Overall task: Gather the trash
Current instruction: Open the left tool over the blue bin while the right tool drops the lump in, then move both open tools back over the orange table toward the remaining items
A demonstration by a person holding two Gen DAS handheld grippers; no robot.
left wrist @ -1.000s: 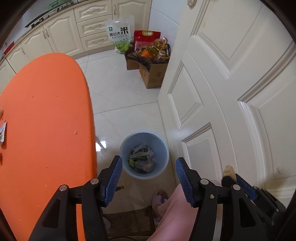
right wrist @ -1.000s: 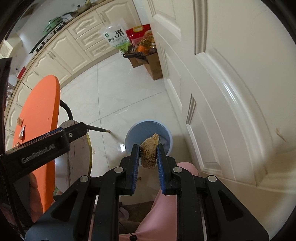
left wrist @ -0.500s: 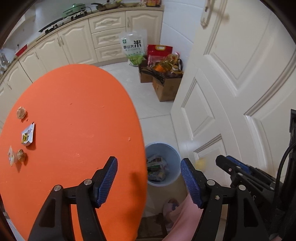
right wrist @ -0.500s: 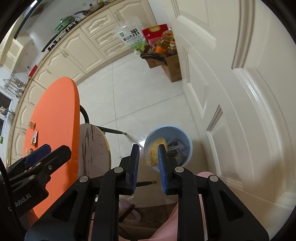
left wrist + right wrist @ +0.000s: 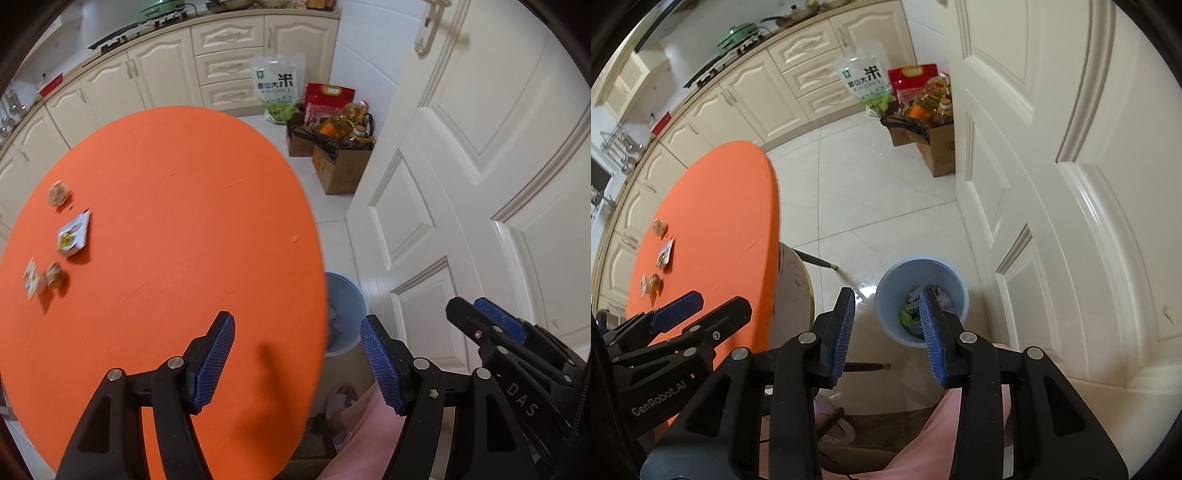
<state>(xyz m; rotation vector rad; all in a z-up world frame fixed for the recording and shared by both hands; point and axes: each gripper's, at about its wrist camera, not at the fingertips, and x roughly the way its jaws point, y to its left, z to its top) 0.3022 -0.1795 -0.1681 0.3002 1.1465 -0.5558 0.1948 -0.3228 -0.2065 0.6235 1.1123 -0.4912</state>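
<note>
A blue trash bin (image 5: 922, 299) stands on the floor by the door, with wrappers inside; the table edge half hides the bin (image 5: 345, 310) in the left wrist view. My right gripper (image 5: 888, 306) hangs above it, jaws opening with nothing between them. My left gripper (image 5: 297, 338) is open and empty over the near edge of the round orange table (image 5: 166, 221). Several scraps lie at the table's far left: a white wrapper (image 5: 74, 236), a brown crumb piece (image 5: 58, 194), and a small packet (image 5: 34, 278) next to another brown piece (image 5: 54, 275).
A white panelled door (image 5: 1071, 166) stands close on the right. Cardboard boxes with bottles (image 5: 340, 155) and a rice bag (image 5: 277, 86) sit by the cream cabinets (image 5: 147, 77). A round stool (image 5: 792, 291) is beside the table. A person's pink-clad leg (image 5: 953, 424) is below.
The right gripper let go of the brown crumb, which fell into the bin, and its jaws have spread. The left gripper moved from over the bin to over the table and opened a little wider.
</note>
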